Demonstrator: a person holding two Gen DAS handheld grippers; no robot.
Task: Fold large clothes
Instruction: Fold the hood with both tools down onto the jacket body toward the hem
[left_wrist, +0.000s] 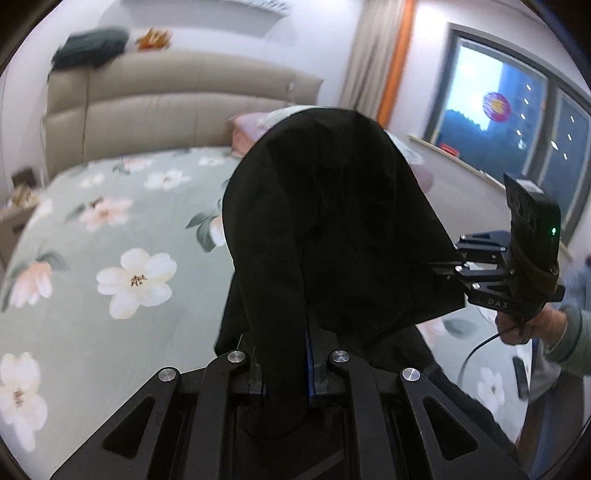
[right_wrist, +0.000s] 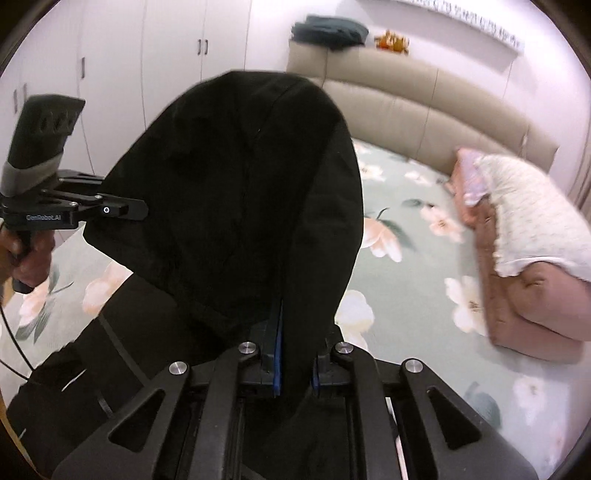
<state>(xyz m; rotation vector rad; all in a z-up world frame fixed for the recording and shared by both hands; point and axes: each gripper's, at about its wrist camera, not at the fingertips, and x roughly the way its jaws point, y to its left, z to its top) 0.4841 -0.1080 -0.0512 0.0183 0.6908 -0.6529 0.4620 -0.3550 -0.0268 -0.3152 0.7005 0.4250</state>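
A large black garment (left_wrist: 332, 221) hangs in the air above the bed, stretched between both grippers. My left gripper (left_wrist: 284, 354) is shut on one edge of it; the cloth drapes over and hides the fingertips. My right gripper (right_wrist: 295, 350) is shut on the opposite edge of the black garment (right_wrist: 240, 192). The right gripper also shows at the right of the left wrist view (left_wrist: 454, 266), clamped on the cloth's corner. The left gripper shows at the left of the right wrist view (right_wrist: 136, 210), also clamped on cloth. The lower part of the garment trails down toward the bed.
A bed with a green floral bedspread (left_wrist: 110, 258) lies below. A beige padded headboard (left_wrist: 166, 103) stands behind it. A pink folded quilt with a white pillow (right_wrist: 524, 236) lies on the bed. A window (left_wrist: 517, 122) is on the right, white wardrobes (right_wrist: 129, 55) on the left.
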